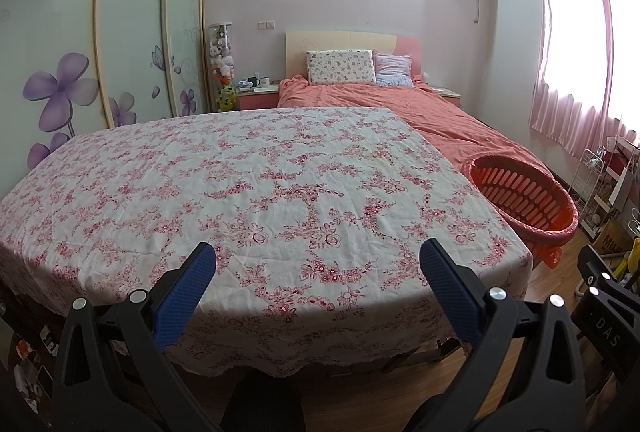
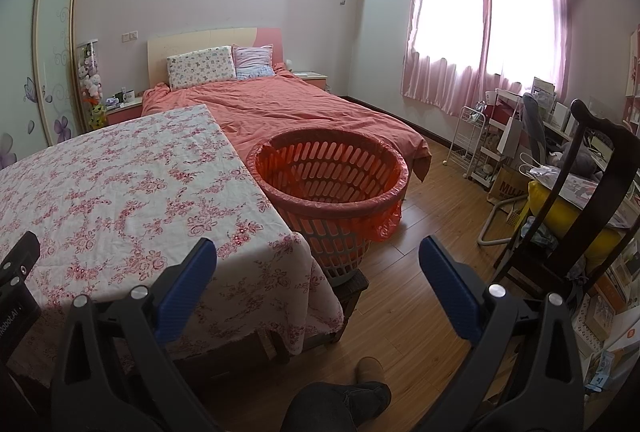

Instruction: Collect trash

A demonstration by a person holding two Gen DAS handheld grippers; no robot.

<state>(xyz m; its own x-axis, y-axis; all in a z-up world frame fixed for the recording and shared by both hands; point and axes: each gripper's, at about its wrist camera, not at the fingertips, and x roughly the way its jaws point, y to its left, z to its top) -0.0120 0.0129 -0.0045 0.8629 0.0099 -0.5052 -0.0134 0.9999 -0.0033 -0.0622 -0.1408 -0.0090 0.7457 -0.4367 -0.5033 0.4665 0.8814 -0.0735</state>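
While we hold both grippers' fingers spread wide and empty, the left gripper [image 1: 316, 272] faces the table [image 1: 240, 172] and the right gripper [image 2: 318, 268] faces the basket [image 2: 332, 192].

I see a surface draped in a white cloth with red floral print [image 1: 256, 192]. Just beside its right edge, a slotted basket lined with an orange plastic bag [image 2: 332, 188] stands on a dark wooden stool [image 2: 354, 286].

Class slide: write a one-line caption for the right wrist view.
Open right gripper faces a red-lined basket beside the floral-clothed table.
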